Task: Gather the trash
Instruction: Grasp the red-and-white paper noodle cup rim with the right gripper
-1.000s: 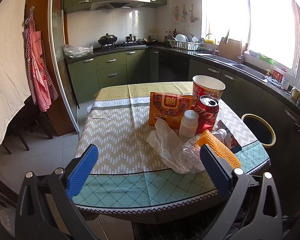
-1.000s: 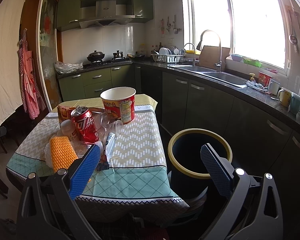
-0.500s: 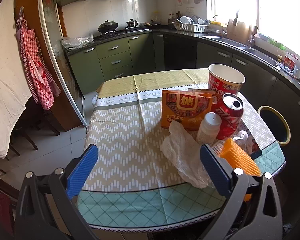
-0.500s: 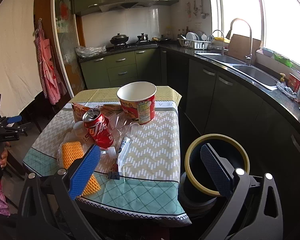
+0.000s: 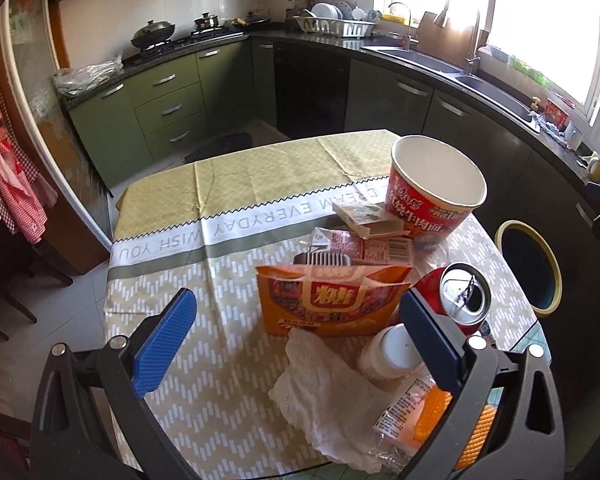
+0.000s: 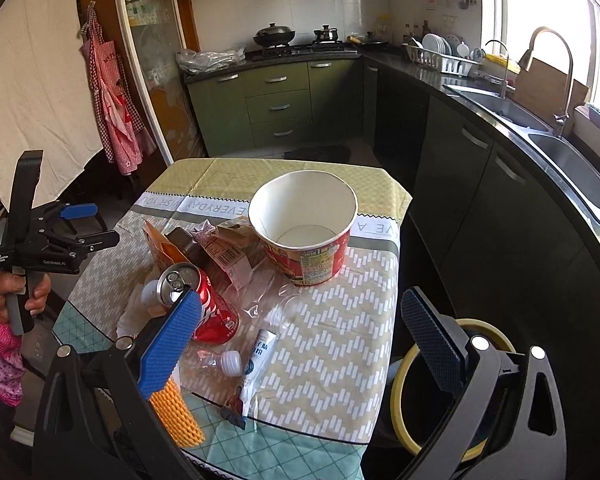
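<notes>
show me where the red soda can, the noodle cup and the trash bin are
red soda can (image 6: 216, 316), right wrist view, on its red side.
noodle cup (image 5: 428, 208), left wrist view, on its printed outer wall.
trash bin (image 5: 556, 276), left wrist view, on its yellow rim.

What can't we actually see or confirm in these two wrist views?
- Bin contents: left view shows only a dark opening; right view has the right gripper across it.
- White bottle: label hidden behind the left gripper's finger.
- Orange foam net: top covered by a finger in the right view.
- Plastic bottle: mostly buried under the can.
- Tube print: too small.
</notes>
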The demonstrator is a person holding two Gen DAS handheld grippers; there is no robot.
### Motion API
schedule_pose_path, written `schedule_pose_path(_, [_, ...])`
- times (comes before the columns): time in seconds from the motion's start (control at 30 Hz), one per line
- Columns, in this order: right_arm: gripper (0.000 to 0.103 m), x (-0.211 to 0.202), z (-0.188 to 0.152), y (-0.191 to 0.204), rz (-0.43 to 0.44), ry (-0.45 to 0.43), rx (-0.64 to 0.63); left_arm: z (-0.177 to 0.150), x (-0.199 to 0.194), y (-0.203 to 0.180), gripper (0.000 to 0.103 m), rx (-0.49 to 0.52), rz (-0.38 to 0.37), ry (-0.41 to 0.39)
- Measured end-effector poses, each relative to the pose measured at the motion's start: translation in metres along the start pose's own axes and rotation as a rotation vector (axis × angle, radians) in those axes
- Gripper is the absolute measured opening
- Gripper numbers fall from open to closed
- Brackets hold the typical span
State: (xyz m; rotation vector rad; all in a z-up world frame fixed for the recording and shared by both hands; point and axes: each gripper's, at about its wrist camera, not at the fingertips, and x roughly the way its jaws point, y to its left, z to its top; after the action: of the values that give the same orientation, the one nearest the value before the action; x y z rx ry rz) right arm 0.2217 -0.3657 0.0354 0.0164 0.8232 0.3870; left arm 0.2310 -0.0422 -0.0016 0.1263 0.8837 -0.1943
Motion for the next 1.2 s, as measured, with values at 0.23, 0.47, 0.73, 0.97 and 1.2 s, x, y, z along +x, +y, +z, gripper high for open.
schedule_pose_path(0.23, [0.083, 0.061, 0.048, -0.027, -0.018, 0.136, 0.076, 0.011, 0.004, -0.044, 0.097, 0.076, -0.088, 0.083])
schedule_pose_path(0.47, [0.055, 0.128, 0.087, -0.045, -0.053, 0.268, 0.119, 0.019, -0.001, -0.077, 0.097, 0.121, -0.143, 0.147])
schedule_pose_path(0.73, [0.032, 0.179, 0.097, -0.058, -0.092, 0.339, 0.156, 0.022, 0.007, -0.094, 0.097, 0.113, -0.219, 0.220])
schedule_pose_path(0.97, [0.029, 0.195, 0.092, -0.069, -0.085, 0.352, 0.194, 0.022, 0.017, -0.114, 0.075, 0.135, -0.264, 0.280])
schedule_pose_path(1.2, [0.025, 0.199, 0.090, -0.068, -0.074, 0.358, 0.198, 0.019, 0.038, -0.124, 0.046, 0.124, -0.284, 0.348])
